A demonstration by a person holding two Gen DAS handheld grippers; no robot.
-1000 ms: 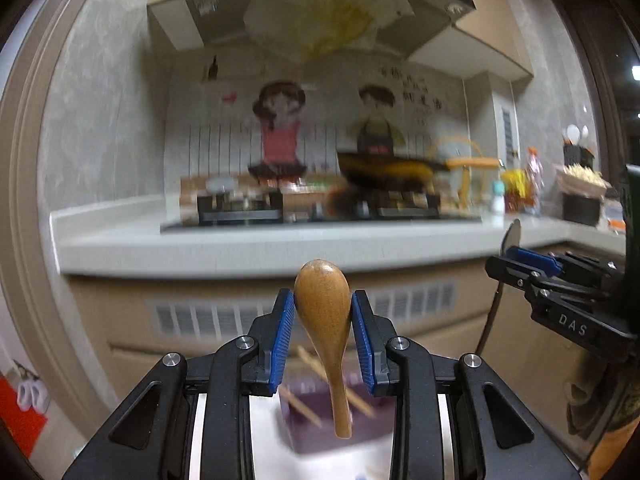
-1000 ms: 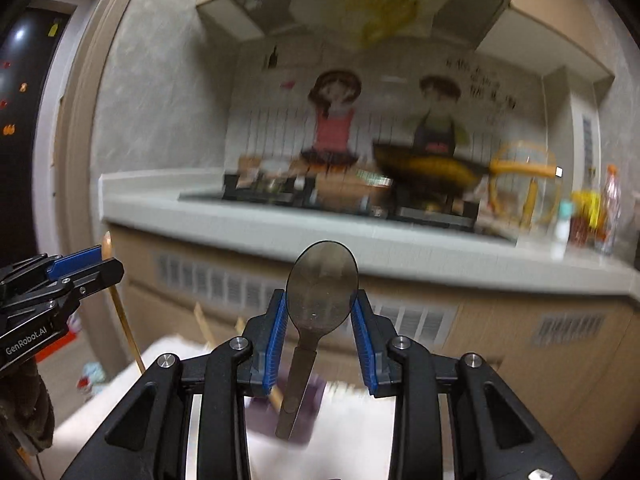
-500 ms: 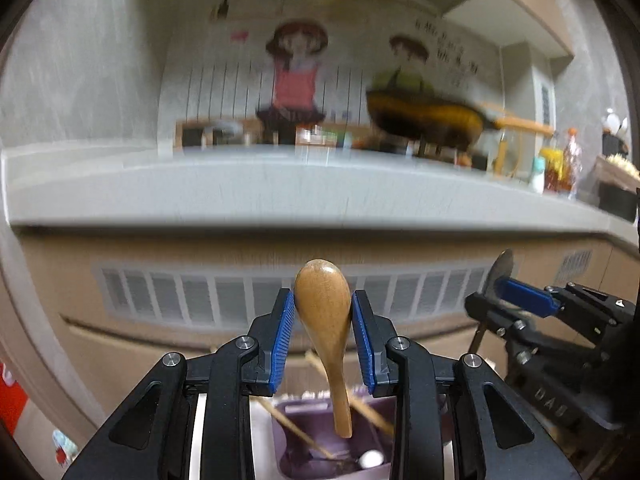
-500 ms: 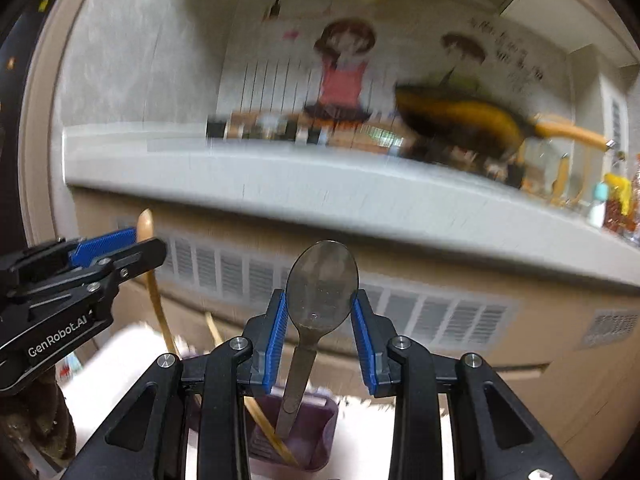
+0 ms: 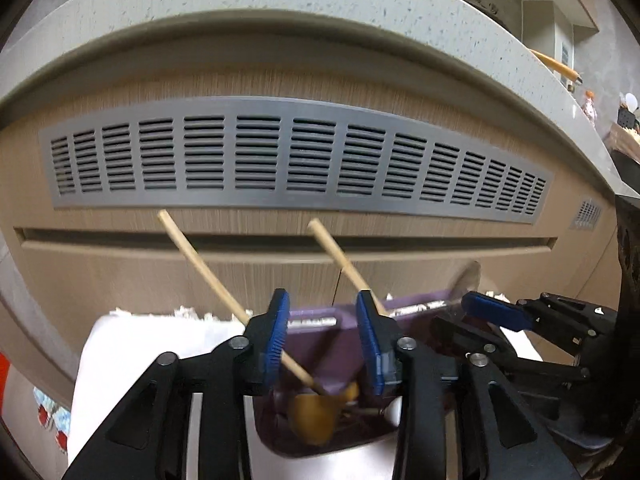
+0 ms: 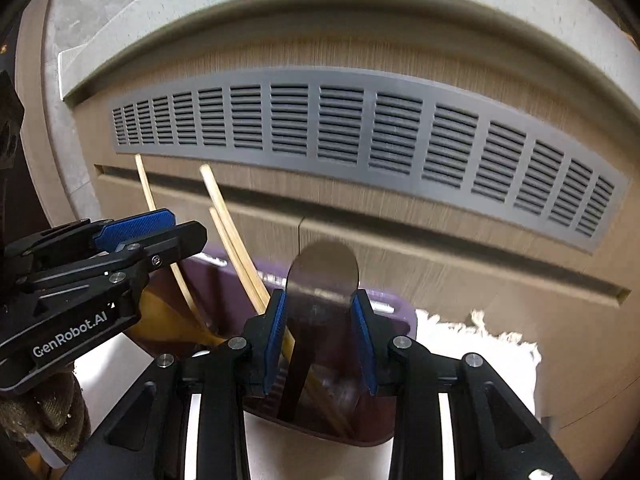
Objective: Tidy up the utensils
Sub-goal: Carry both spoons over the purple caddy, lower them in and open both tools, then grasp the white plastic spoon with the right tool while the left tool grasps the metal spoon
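A purple utensil holder [image 5: 312,322] [image 6: 224,292] stands on a white cloth right under both grippers. Chopsticks [image 5: 200,264] [image 6: 228,220] lean out of it. The wooden spoon [image 5: 314,414] lies blurred down inside the holder, below my left gripper [image 5: 320,300] [image 6: 188,224], whose jaws are opening with nothing pressed between them. A metal spoon [image 6: 324,276] [image 5: 466,280] stands bowl up between the pads of my right gripper [image 6: 320,300] [image 5: 472,320], handle down in the holder. Those jaws are opening too, and the blurred spoon looks loose.
The white cloth [image 5: 140,340] [image 6: 480,344] covers the low surface under the holder. Close behind rises a wooden cabinet front with a grey vent grille [image 5: 300,156] [image 6: 360,128] under a pale stone counter edge. A gloved hand [image 6: 44,412] holds the left gripper.
Both grippers came down from counter height to the purple holder. The left jaws widened and the wooden spoon dropped into the holder. The right jaws widened slightly around the metal spoon.
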